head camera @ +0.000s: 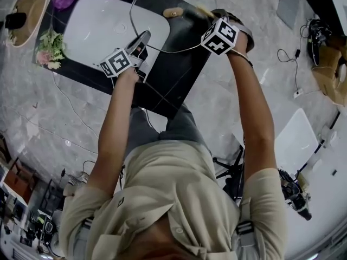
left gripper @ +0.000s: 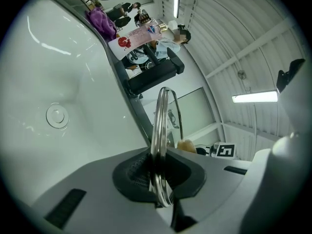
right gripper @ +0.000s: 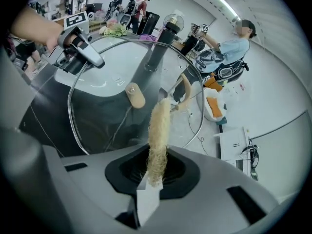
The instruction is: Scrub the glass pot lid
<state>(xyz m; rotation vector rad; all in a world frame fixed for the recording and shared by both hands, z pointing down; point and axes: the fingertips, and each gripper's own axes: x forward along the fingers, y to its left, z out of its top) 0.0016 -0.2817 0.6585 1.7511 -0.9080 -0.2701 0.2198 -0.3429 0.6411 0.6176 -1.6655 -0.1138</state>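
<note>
Above black table [head camera: 181,72], L gripper [head camera: 144,36] grips lid [right gripper: 134,96], arm [head camera: 116,129] outstretched.

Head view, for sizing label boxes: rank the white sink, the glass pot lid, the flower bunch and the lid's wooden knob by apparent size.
1. white sink
2. glass pot lid
3. flower bunch
4. wooden knob

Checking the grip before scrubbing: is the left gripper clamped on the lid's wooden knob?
No, the left gripper pinches the lid's metal rim, away from the wooden knob.
</note>
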